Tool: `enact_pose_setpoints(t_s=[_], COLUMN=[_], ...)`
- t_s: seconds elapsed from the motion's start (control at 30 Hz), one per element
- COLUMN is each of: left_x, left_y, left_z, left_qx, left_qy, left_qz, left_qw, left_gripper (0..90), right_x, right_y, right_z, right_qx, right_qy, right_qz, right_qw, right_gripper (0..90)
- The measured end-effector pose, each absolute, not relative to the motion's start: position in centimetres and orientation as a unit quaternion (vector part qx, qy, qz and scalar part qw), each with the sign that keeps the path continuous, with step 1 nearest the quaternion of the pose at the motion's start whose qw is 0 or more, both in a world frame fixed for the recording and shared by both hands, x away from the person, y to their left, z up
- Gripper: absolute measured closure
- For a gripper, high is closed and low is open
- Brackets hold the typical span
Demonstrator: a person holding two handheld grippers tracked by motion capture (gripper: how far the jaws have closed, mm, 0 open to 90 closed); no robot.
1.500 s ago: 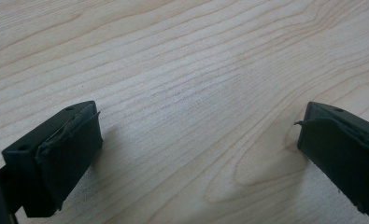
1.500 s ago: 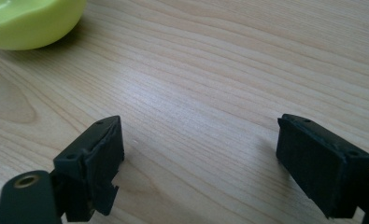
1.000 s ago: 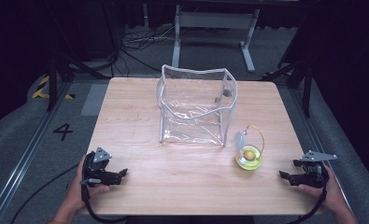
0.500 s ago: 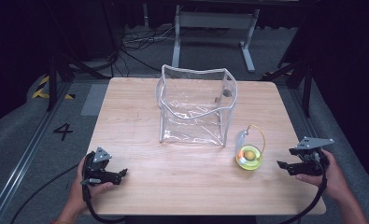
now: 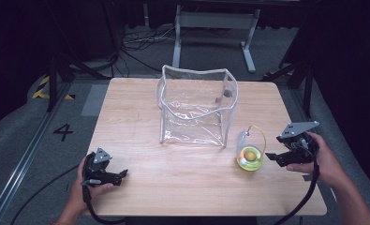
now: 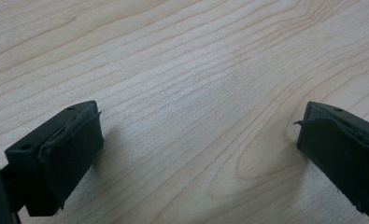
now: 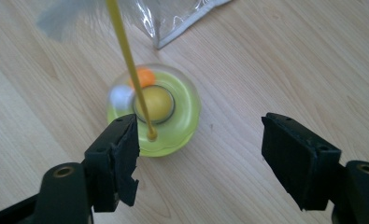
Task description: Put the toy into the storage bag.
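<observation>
At the lower right of the high view, the right gripper (image 5: 272, 157) is held in a person's hand above the edge of the wooden worktop (image 5: 140, 117), its jaws apart and pointed toward the yellow-green toy (image 5: 250, 158) just beside them. Nothing sits between the jaws, which have just been closing a little. In the right gripper view, the right gripper (image 7: 201, 154) frames that toy (image 7: 173, 126) from above: a round, clear disc with a yellow ball at its centre, an orange and a white bit beside it, and a thin yellow wand rising from it to a pale feather at the top left of the frame. The toy lies on the worktop, apart from both jaws. Just behind it, at the centre of the high view, stands a clear plastic bag (image 5: 196, 108), open at the top. At the lower left, the left gripper (image 5: 122, 174) rests low over the worktop in the person's other hand. In the left gripper view, the left gripper (image 6: 196, 149) has its jaws wide apart over bare wood.
</observation>
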State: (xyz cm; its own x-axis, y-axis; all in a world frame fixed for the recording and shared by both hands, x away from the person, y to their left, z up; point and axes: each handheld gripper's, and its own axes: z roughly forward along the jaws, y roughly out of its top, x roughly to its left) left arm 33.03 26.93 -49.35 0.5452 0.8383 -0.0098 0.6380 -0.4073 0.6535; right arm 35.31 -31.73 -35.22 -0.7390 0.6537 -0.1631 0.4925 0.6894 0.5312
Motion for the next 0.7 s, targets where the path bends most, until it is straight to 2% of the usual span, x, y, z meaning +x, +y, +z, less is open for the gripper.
enact_pose_setpoints(t_s=[0.3,0.53,0.57,0.7], left_x=[33.0,33.0,33.0,33.0], left_y=[26.9,26.9,26.9,26.9], left_z=[-49.4,-49.3,-49.3,-49.3], left_qx=[0.822,0.823,0.823,0.823], left_qy=[0.449,0.448,0.448,0.448], left_qz=[0.163,0.162,0.163,0.163], left_qw=[0.309,0.308,0.308,0.308], left_gripper=[0.6,0.7,0.7,0.7], right_x=[35.9,36.7,36.8,37.1], right_y=[-30.3,-29.7,-29.2,-28.6], right_z=[-33.8,-33.0,-32.9,-32.7], right_qx=[0.293,0.281,0.274,0.271], right_qy=[0.913,0.919,0.924,0.93], right_qz=[0.235,0.225,0.217,0.2], right_qw=[0.161,0.163,0.152,0.145], right_gripper=[28.6,37.2,44.0,50.9])
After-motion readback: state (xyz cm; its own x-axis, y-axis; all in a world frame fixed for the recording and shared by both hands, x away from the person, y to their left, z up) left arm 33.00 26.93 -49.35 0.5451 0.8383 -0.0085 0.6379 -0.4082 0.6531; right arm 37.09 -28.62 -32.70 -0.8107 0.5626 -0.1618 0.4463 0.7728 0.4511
